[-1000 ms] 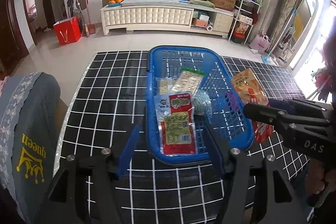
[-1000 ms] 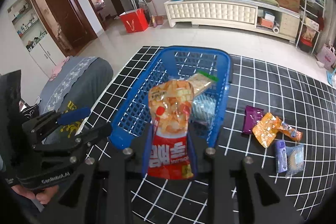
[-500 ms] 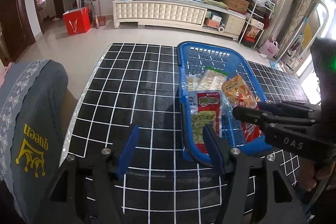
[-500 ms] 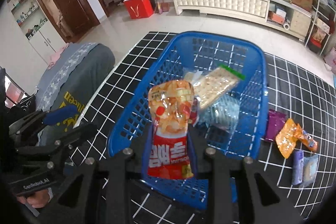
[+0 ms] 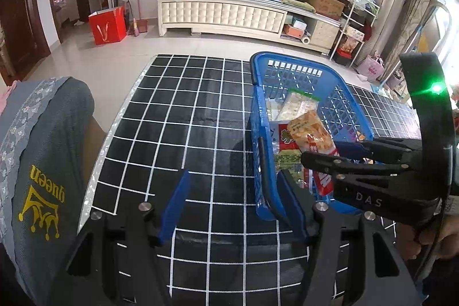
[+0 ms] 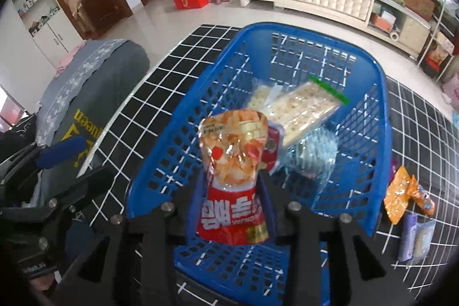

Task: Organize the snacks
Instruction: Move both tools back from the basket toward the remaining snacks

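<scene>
In the right wrist view the right gripper [image 6: 233,192] sits at lower centre, its jaws just having been opening, the snack bag [image 6: 233,177] between them with a sliver of gap at each side, so loosely held or already freed. The bag hangs over the near end of the blue basket [image 6: 381,116]. Its long axis runs straight away from the camera, red end nearest, clear end toward the cracker pack [image 6: 301,109]. If it drops crooked, it may lodge against the near rim or slide onto the table [image 6: 160,82]. The left gripper [image 5: 232,204], jaws wide and empty, straddles the basket's near left corner and could nudge it.
</scene>
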`<state>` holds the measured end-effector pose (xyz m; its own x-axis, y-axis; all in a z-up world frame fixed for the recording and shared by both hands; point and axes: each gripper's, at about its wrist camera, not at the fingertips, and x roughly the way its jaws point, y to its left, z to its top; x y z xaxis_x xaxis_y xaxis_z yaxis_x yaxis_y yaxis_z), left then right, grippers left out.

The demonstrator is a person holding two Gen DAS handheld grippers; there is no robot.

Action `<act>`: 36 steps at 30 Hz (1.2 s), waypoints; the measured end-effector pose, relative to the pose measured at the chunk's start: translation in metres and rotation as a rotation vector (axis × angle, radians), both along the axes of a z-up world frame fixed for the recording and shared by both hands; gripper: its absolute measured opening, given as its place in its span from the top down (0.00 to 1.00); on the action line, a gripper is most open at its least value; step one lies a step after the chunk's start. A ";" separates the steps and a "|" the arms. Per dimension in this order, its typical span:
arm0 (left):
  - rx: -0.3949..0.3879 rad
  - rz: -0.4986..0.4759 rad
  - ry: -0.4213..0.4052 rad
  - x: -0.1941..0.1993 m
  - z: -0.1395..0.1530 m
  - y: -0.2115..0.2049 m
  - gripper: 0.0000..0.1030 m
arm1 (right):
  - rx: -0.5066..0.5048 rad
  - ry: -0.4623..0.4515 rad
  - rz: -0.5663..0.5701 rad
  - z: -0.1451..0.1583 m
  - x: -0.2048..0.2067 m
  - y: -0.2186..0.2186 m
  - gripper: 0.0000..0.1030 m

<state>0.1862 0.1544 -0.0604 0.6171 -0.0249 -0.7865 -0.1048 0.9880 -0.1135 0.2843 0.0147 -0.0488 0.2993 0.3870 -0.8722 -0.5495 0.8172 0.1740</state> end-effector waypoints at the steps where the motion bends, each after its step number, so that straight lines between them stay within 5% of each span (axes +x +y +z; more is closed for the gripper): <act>1: 0.008 0.008 -0.002 -0.001 0.001 0.000 0.41 | -0.005 -0.001 0.008 0.000 -0.002 0.000 0.55; 10: 0.001 0.028 -0.045 -0.013 0.008 -0.006 0.41 | 0.013 -0.032 0.044 0.008 -0.013 -0.006 0.51; 13: -0.007 0.030 -0.059 -0.016 0.012 -0.009 0.41 | 0.013 -0.101 0.040 0.023 -0.024 -0.012 0.25; 17: 0.006 0.021 -0.086 -0.022 0.017 -0.018 0.41 | 0.021 -0.158 -0.023 0.039 -0.032 -0.033 0.18; 27: 0.065 -0.041 -0.182 -0.033 0.036 -0.071 0.40 | 0.029 -0.200 -0.211 0.058 -0.043 -0.121 0.17; 33: 0.068 -0.115 -0.214 -0.037 0.038 -0.117 0.18 | 0.029 -0.256 -0.255 0.067 -0.058 -0.178 0.17; 36: 0.085 -0.152 -0.229 -0.038 0.036 -0.145 0.16 | 0.048 -0.252 -0.227 0.067 -0.065 -0.199 0.17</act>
